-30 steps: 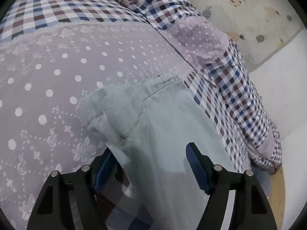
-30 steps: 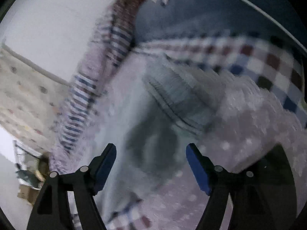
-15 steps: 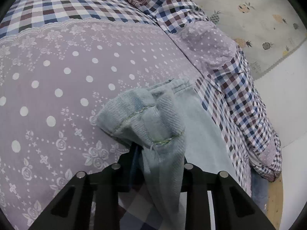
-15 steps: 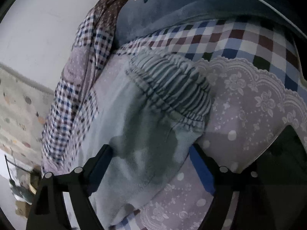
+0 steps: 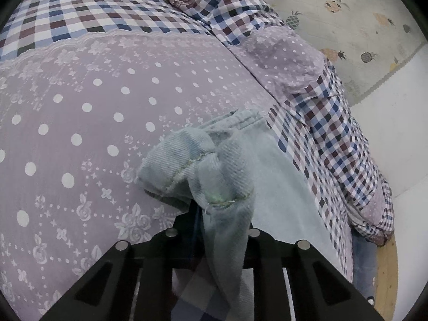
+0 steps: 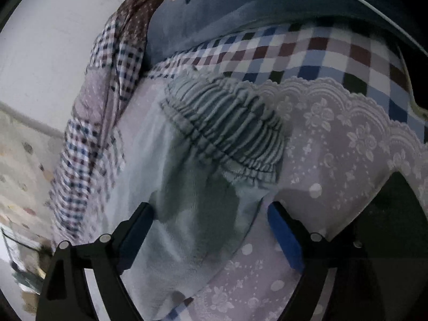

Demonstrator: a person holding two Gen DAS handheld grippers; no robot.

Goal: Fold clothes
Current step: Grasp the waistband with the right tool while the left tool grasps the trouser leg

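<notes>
Left gripper [image 5: 214, 214]: fingers pressed together on a bunched hem of the pale blue trousers [image 5: 203, 165], lifting that end off the bedspread [image 5: 80, 123] near its floor-side edge.
Trousers: one garment, laid lengthways along the bed's edge, with the leg end in the left hand's grip.
Waistband [image 6: 227, 131]: one gathered elastic band, lying flat near the checked strip at the head end of the bedspread, untouched.
Right gripper [image 6: 208, 227]: fingers spread wide, one blue pad [image 6: 283, 235] either side of the cloth just below the waistband, nothing pinched yet.
Risk, left: the pinch is on a thin crumple of hem, so I'd guess a sharp pull could tug it free and drop the leg in a heap.
Risk, middle: only one layer may be caught; if so, the other leg would trail and the fold would come out crooked.
Risk, right: closing low on the cloth could gather bedspread along with trousers, since the fabric lies flat against it.
Risk, edge: the garment sits close to the bed's side, so a drag that way could slide it over towards the floor mat [image 5: 361, 26].
Count: two grippers, one pair of trousers, one bedspread, one patterned mat.
</notes>
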